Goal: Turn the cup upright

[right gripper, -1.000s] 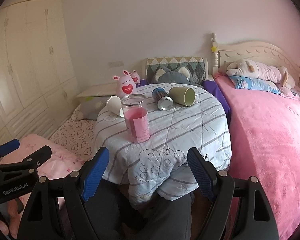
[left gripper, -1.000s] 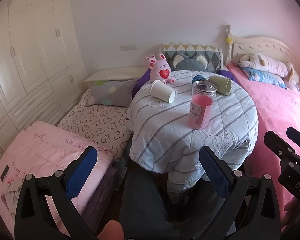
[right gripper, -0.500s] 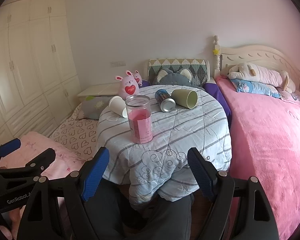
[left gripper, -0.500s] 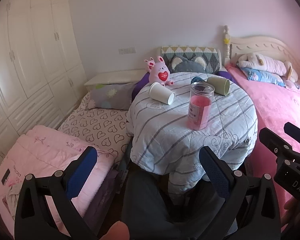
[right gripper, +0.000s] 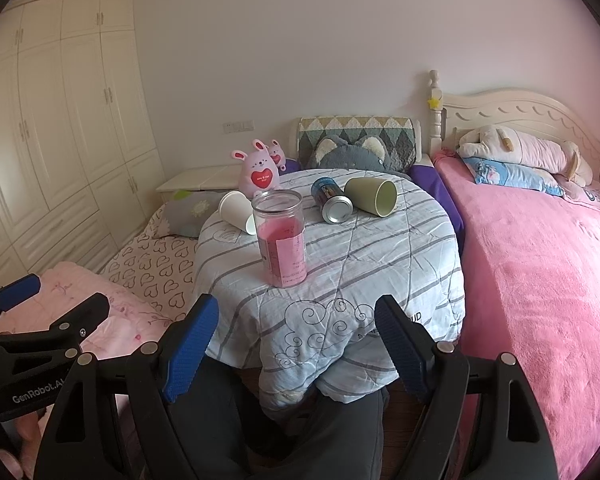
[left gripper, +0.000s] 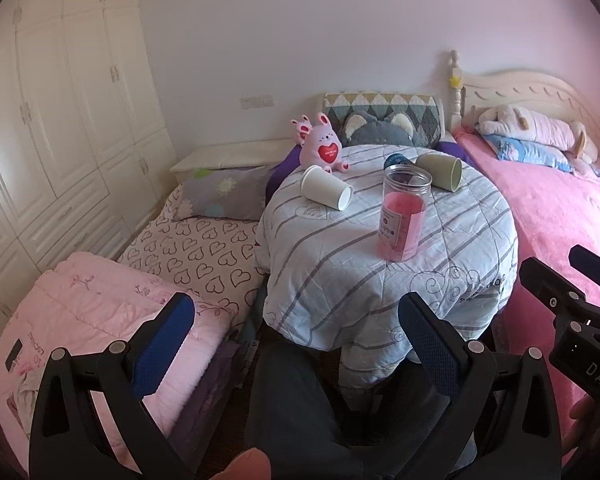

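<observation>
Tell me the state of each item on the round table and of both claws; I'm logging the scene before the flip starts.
white paper cup: on its side, empty
green cup: on its side, empty
blue can: on its side
clear jar: upright, lidless, pink contents
pink bunny plush: sitting upright
left claw: open, empty
right claw: open, empty

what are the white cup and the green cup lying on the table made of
White tapered cup: likely paper, matte, with a thin rolled rim. Olive-green cup: matte with a thicker wall and pale interior, plastic or ceramic; the look leaves it open.
</observation>
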Available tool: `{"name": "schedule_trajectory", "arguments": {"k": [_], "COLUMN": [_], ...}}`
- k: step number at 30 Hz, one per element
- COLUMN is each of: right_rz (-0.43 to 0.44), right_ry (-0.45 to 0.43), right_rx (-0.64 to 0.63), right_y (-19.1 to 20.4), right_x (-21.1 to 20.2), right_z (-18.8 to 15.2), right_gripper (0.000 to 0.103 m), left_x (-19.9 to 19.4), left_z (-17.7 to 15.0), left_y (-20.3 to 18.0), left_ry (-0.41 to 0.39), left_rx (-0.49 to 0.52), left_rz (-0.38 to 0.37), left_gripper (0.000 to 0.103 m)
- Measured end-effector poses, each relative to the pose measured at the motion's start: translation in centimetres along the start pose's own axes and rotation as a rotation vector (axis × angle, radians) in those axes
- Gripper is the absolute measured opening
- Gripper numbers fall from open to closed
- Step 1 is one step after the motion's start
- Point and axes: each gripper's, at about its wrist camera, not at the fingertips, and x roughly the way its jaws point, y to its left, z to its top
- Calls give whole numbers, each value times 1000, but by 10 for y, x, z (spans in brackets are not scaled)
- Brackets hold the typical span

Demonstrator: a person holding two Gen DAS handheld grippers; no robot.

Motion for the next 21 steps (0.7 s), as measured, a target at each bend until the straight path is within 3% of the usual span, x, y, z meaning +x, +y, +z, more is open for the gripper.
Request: {"name": "schedule_trajectory", "arguments": {"k": [21], "right_rz": [7], "right_ry": [2], "right_rx": [-18], "right_y": [2], "right_x": [2], "right_z": [5], "right_gripper": [82], "left_x": [2], "left_z": [1], "left_y": [0], "left_ry": [8], "left_rx": [2], "left_rz": [-13], "left_gripper": [103]}}
